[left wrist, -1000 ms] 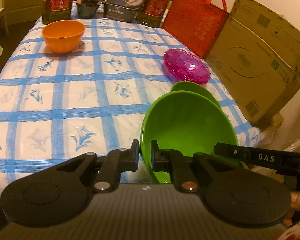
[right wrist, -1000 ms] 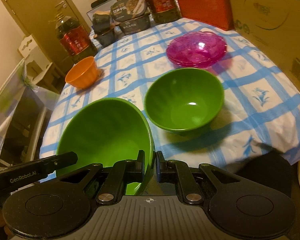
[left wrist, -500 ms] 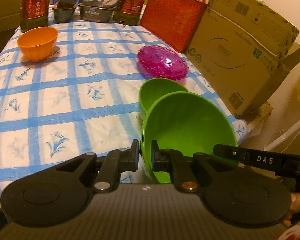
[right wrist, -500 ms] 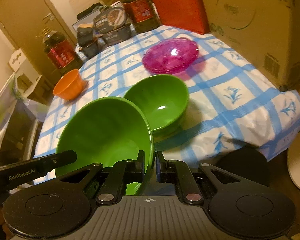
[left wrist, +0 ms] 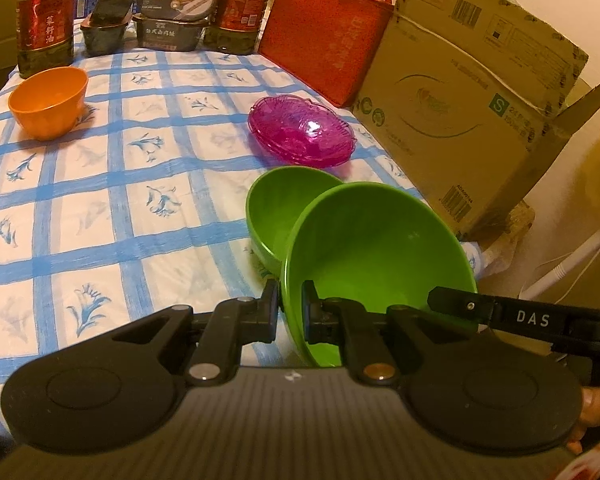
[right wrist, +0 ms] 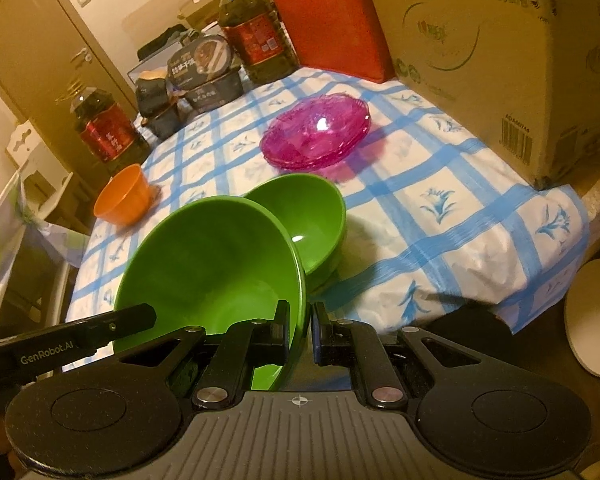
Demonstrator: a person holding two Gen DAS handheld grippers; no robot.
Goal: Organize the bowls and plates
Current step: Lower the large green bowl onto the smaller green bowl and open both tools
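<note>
Both grippers hold one large green bowl (left wrist: 376, 248) by opposite sides of its rim. My left gripper (left wrist: 291, 308) is shut on its left rim; my right gripper (right wrist: 301, 330) is shut on its right rim (right wrist: 300, 300). The bowl (right wrist: 208, 264) hangs tilted above the near table edge, overlapping a second green bowl (left wrist: 280, 204) that stands on the tablecloth, also in the right wrist view (right wrist: 308, 216). Stacked pink plates (left wrist: 302, 130) (right wrist: 316, 136) lie beyond it. An orange bowl (left wrist: 48, 100) (right wrist: 122, 200) stands at the far left.
Oil bottles (left wrist: 46, 20) (right wrist: 256, 36), food boxes (left wrist: 174, 12), a red bag (left wrist: 324, 32) and a large cardboard box (left wrist: 472, 92) line the back and right of the checked tablecloth (left wrist: 112, 176). A white round object (right wrist: 596, 320) lies on the floor, right.
Both grippers have carried the held green bowl forward and right, so it now overlaps the standing green bowl. The pink plates and cardboard box appear closer.
</note>
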